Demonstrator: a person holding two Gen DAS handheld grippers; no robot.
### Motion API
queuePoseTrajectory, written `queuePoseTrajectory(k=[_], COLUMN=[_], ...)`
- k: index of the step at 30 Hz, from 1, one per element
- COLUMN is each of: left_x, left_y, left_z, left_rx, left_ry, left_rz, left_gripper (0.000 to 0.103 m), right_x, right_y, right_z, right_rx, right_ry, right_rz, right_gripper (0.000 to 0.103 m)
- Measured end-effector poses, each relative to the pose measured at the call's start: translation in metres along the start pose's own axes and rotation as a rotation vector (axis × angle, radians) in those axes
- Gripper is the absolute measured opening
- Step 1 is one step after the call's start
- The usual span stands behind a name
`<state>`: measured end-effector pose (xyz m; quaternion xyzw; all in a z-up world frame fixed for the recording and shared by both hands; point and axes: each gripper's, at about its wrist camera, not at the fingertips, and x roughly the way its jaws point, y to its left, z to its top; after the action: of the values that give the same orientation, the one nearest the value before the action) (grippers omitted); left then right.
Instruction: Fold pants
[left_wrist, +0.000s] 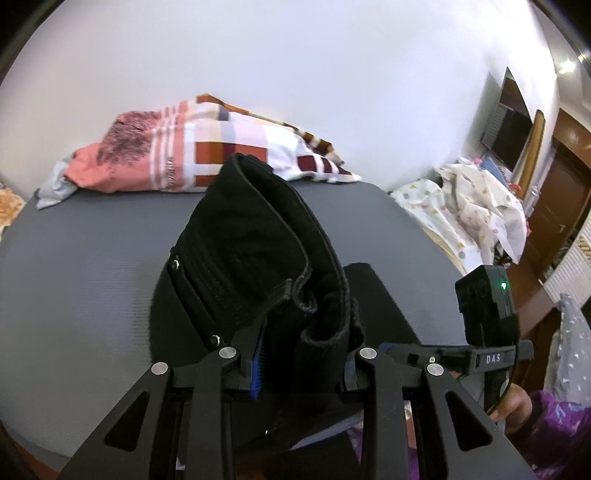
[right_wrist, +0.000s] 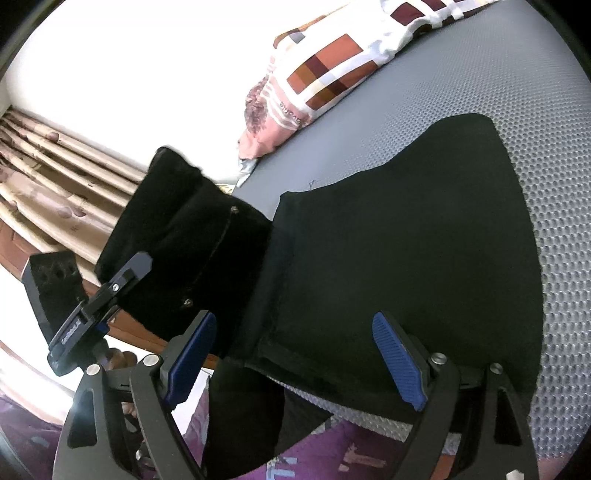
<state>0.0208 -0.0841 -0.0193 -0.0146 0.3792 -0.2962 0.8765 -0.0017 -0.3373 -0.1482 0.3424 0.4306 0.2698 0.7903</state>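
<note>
Left claw (left_wrist: 301, 363) clamped on black pants (left_wrist: 258, 236), angled downward, right claw (right_wrist: 295, 354) spread apart

pants (left_wrist: 258, 236) lower part: cut off by frame edge | hand (left_wrist: 517, 406): mostly hidden

Bed, covered by a grey mat (left_wrist: 92, 258) with a fine dimpled texture, its far corner rounded. Lying on it: black pants (right_wrist: 424, 240), one part spread flat near the front edge, the rest raised off the surface; a folded quilt (left_wrist: 207, 155) in pink, white, orange and maroon checks along the far edge by the wall; a pale grey cloth (left_wrist: 55, 184) touching the quilt's end.
</note>
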Motion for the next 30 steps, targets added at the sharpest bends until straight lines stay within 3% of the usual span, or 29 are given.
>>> queuePoseTrajectory(k=[7,18,30], left_x=[0.038,0.089,0.133], left_y=[-0.026,-0.072,-0.115], left_z=[0.009,0.011,0.008], left_rx=[-0.001,0.054,0.102], left_ry=[0.055,0.135,0.198], left_rz=[-0.067,-0.119,-0.159], left_gripper=[0.029,0.029,0.029], right_x=[-0.02,-0.097,-0.107], right_y=[-0.012,-0.071,-0.106], right_z=[0.004,0.015,0.005], right_rx=[0.05,0.208,0.308], right_ry=[-0.047,-0.256,-0.293], right_rz=[0.038,0.049,0.09], right_gripper=[0.085,0.092,0.093])
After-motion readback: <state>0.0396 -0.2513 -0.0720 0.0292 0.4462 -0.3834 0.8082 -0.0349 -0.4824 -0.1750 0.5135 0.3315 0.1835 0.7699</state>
